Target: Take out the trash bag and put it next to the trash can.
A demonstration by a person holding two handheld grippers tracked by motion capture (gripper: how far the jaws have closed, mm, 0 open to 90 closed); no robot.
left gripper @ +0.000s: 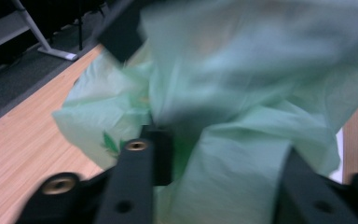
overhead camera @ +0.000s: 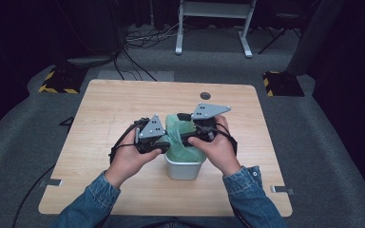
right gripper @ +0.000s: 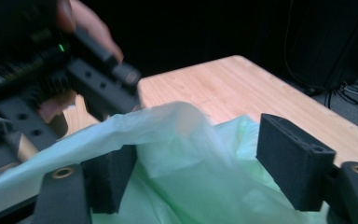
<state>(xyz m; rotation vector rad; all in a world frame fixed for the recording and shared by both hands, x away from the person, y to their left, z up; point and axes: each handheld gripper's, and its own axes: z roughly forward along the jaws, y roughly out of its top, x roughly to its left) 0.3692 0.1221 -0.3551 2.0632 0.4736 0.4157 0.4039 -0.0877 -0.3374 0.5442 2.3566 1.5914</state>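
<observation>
Green bag [overhead camera: 183, 137] between both tongs, apparently over white bin [overhead camera: 184, 167].

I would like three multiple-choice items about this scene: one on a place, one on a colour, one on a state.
1. Where does the white bin stand?
A. on the wooden table
B. on the floor
C. on a chair

2. What colour is the plastic bag in the bin?
A. black
B. light green
C. red

3. How do the right gripper jaws stand?
A. wide apart
B. pressed together
C. clamped on a cup

Answers: 1 A, the bin rests on the tabletop; 2 B, the film is pale green; 3 A, a wide gap shows between the jaws.
</observation>
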